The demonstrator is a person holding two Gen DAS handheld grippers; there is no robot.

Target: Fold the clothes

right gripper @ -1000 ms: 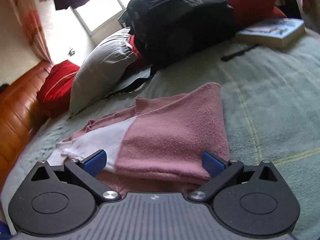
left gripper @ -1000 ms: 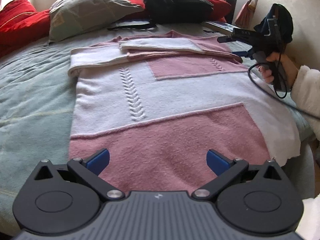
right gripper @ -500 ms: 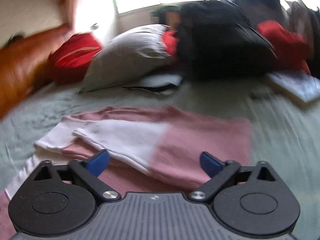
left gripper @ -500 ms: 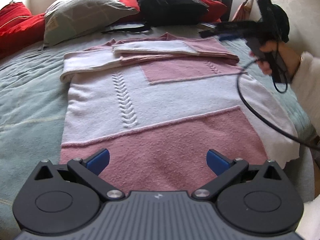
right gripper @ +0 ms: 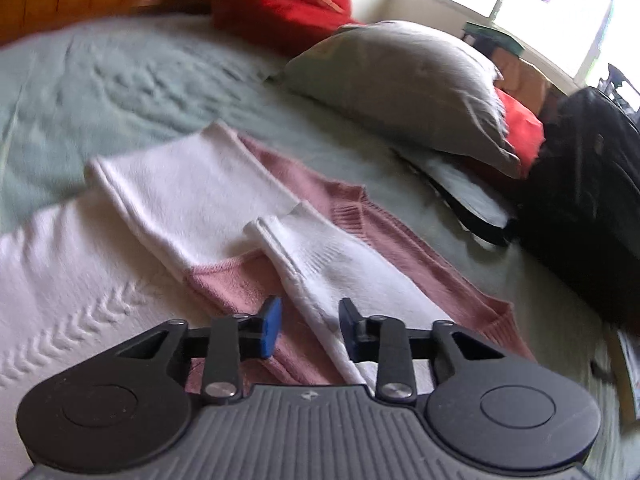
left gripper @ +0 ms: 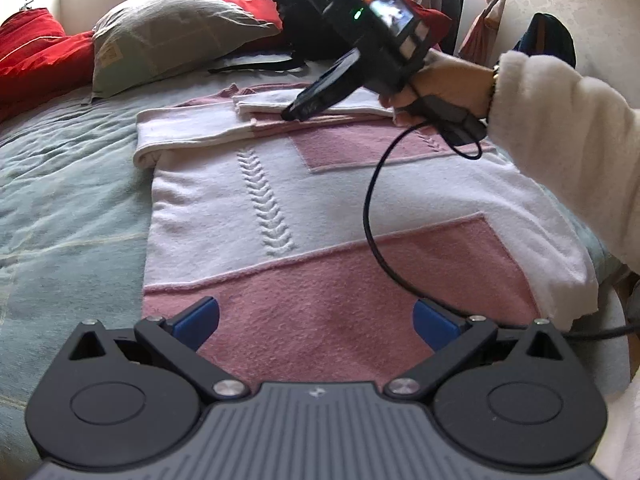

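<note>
Sweater (left gripper: 320, 208): soft, fuzzy pink-and-white knit with a raised braid stitch. Bedspread (left gripper: 68, 200): matt quilted green cloth. My left gripper (left gripper: 316, 322): matt black plastic, ribbed housing, blue pads, bright metal pivots. My sleeve (left gripper: 568, 152): fluffy white fleece.

One sweater (left gripper: 328, 216), one grey pillow (left gripper: 172, 28), one black backpack (right gripper: 592, 216), two claws (left gripper: 316, 318) (right gripper: 308, 330).
</note>
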